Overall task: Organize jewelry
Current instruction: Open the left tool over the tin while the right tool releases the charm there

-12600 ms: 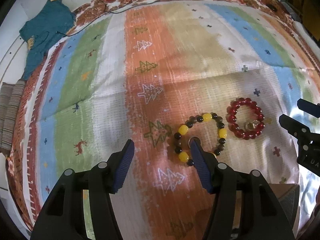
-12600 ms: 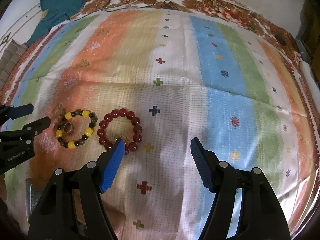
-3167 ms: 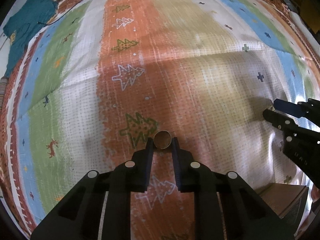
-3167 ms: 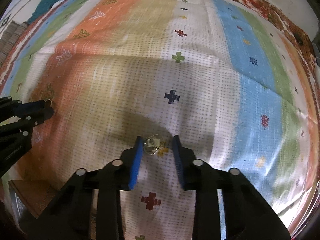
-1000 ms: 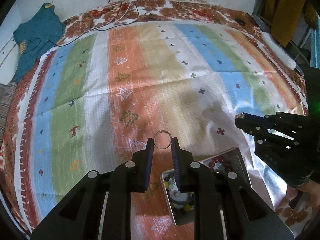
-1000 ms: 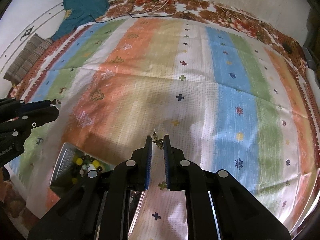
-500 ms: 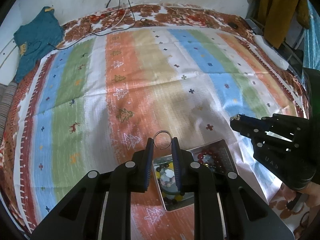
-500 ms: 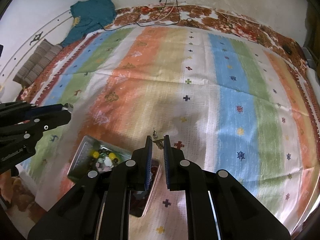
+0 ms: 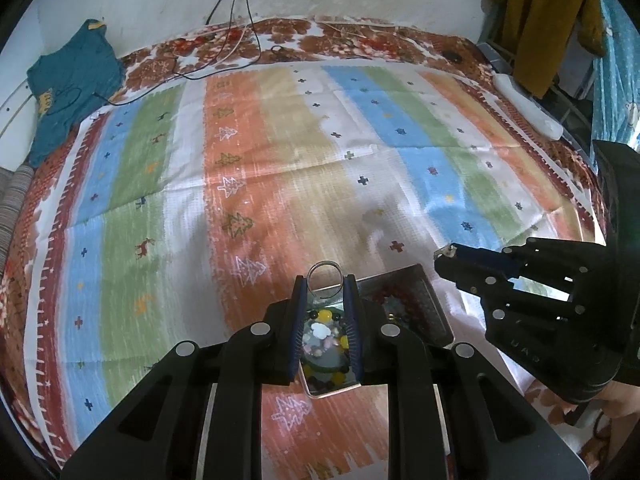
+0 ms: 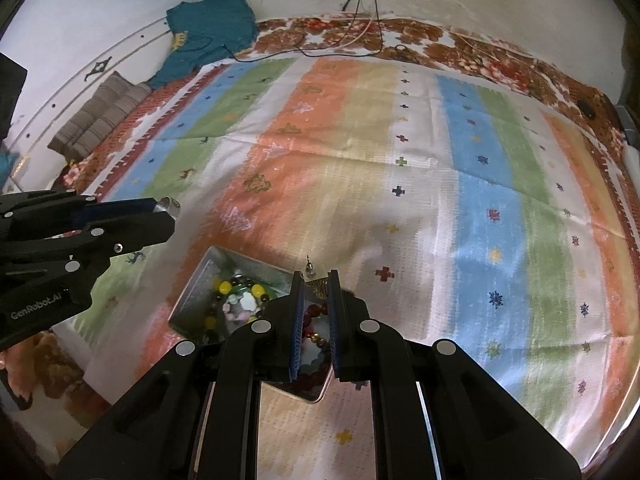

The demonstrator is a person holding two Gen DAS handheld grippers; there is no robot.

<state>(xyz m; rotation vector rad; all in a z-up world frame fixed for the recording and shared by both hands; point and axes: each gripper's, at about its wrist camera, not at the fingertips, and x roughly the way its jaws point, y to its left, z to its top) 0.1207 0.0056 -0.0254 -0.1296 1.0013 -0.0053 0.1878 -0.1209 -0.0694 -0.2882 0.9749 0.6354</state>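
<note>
My left gripper is shut on a thin metal ring that stands up between its blue pads. Below it lies a shiny metal tray holding a yellow-and-black bead bracelet and a red bead bracelet. My right gripper is shut on a small earring with a gold dangle, held above the same tray. Each gripper shows in the other's view: the right one to the right of the tray, the left one to its left.
A striped cloth with tree and cross patterns covers the bed. A teal garment lies at the far left corner, cables run along the far edge, and a striped folded cloth sits beside the wall. Mustard fabric hangs at the right.
Both grippers have risen and drawn back toward the near edge, each keeping its piece. The tray has slid further into view beneath them.
</note>
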